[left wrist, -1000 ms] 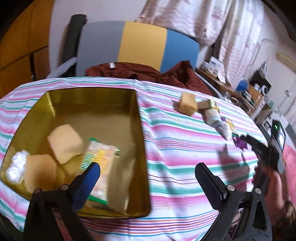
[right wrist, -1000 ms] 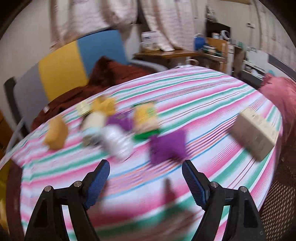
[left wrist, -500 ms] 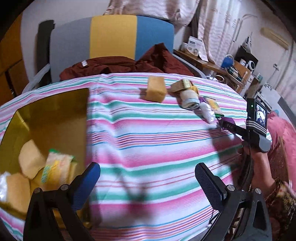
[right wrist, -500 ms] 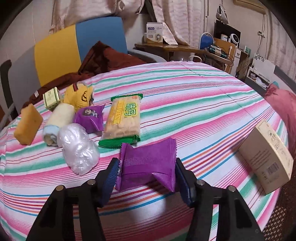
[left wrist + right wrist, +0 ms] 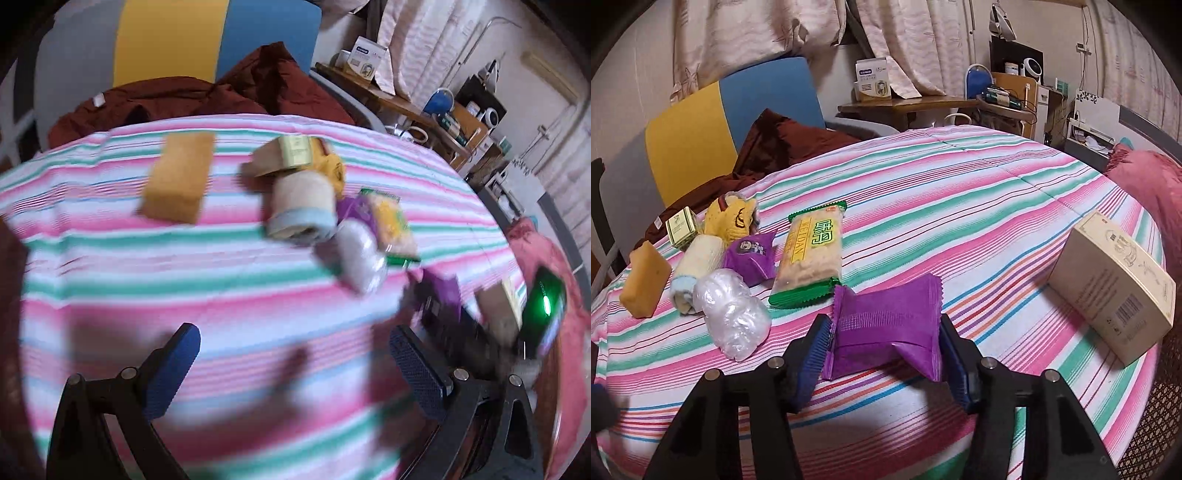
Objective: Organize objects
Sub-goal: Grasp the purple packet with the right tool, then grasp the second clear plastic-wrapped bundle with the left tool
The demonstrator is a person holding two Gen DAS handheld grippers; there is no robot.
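Note:
My right gripper [image 5: 884, 350] is shut on a purple snack packet [image 5: 886, 325] that rests on the striped tablecloth [image 5: 960, 206]. Behind it lie a green-edged cracker pack [image 5: 812, 254], a clear plastic bundle [image 5: 731, 314], a small purple packet [image 5: 751, 254], a rolled cloth [image 5: 698, 264], a yellow sponge [image 5: 644, 280], a yellow toy [image 5: 729, 218] and a small green box [image 5: 681, 227]. My left gripper [image 5: 293, 373] is open and empty above the cloth, short of the sponge [image 5: 177, 175] and the roll [image 5: 301, 205]. That view is blurred.
A beige carton [image 5: 1115, 284] lies at the table's right edge. A chair with a dark red garment [image 5: 783, 144] stands behind the table. A side table [image 5: 905, 107] with clutter is farther back. A pink cushion [image 5: 1148, 181] is at the right.
My right gripper has closed on the purple packet. My left gripper has swung right, away from the gold tin, which has left its view; the pile of objects now fills it.

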